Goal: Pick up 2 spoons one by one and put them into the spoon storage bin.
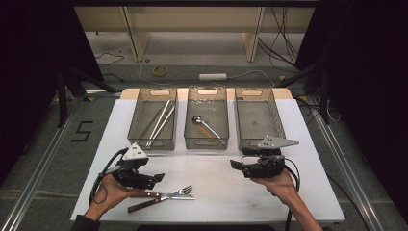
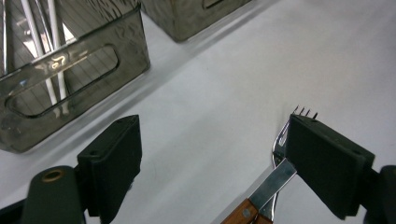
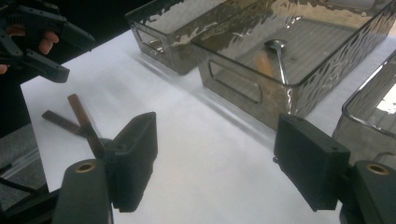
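A fork [image 1: 182, 192] and a wooden-handled knife [image 1: 144, 204] lie crossed on the white table [image 1: 216, 192] at the front left. My left gripper [image 1: 156, 179] hovers just above and behind them, pointing right, open and empty. In the left gripper view the fork [image 2: 280, 140] and the knife's blade [image 2: 276, 181] lie under the right jaw of the left gripper [image 2: 212, 140]. My right gripper [image 1: 238, 167] is at the front right, pointing left, open with nothing between its jaws. In the right gripper view the right gripper [image 3: 217, 140] looks across bare table at the two wooden handles [image 3: 79, 112].
Three clear bins stand in a row at the back. The left bin [image 1: 139, 126] holds long metal sticks [image 1: 161, 120], the middle bin [image 1: 188, 126] a spoon [image 1: 204, 126], and the right bin [image 1: 257, 120] shows a bare floor. Bare table lies between the grippers.
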Tool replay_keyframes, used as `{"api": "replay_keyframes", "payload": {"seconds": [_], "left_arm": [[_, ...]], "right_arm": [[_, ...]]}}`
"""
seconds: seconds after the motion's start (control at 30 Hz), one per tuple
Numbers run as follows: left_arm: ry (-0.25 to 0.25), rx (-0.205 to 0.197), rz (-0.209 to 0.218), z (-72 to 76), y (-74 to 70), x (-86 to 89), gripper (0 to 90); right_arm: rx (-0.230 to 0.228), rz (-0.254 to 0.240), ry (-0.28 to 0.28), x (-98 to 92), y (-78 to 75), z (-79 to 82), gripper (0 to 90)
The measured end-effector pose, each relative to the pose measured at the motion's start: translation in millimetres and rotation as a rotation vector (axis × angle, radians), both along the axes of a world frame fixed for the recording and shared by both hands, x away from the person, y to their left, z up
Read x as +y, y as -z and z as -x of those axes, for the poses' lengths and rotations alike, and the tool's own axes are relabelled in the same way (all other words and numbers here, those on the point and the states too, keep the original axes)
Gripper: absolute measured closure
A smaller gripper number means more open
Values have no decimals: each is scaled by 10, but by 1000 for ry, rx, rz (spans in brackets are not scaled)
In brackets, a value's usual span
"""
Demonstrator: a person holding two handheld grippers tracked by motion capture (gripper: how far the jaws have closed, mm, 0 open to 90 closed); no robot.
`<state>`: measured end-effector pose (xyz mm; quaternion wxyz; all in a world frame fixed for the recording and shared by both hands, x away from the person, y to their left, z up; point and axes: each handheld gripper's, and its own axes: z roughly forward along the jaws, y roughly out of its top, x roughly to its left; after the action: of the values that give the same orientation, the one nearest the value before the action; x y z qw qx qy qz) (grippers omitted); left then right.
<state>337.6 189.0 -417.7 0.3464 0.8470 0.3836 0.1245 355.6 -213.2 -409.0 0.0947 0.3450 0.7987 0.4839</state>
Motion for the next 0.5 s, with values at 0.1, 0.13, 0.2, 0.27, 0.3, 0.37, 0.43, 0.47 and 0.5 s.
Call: {"api": "replay_keyframes", "payload": {"seconds": [0.1, 0.13, 0.2, 0.27, 0.3, 0.37, 0.43, 0.47, 0.5], "left_arm": [[6, 17, -21, -4, 1, -4, 183], [7, 23, -25, -3, 1, -5, 183], [11, 35, -45, -4, -1, -5, 182], [16, 42, -60, -4, -1, 1, 183], [18, 44, -64, -3, 0, 3, 183], [14, 40, -77, -2, -3, 9, 183], [20, 49, -88, -5, -11, 27, 183], [19, 55, -87, -5, -12, 33, 183], [18, 61, -88, -5, -11, 40, 183]], "right_arm": [[3, 5, 0, -22, 15, 49, 311], [4, 4, 0, -31, 22, 62, 311], [7, 4, 3, -47, 33, 89, 312], [8, 1, 5, -65, 45, 112, 312], [5, -3, 7, -74, 51, 125, 312], [7, -9, 10, -88, 63, 145, 311], [10, -7, 11, -95, 78, 164, 309], [12, -8, 12, -98, 86, 172, 308], [12, -9, 12, -100, 92, 179, 305]]}}
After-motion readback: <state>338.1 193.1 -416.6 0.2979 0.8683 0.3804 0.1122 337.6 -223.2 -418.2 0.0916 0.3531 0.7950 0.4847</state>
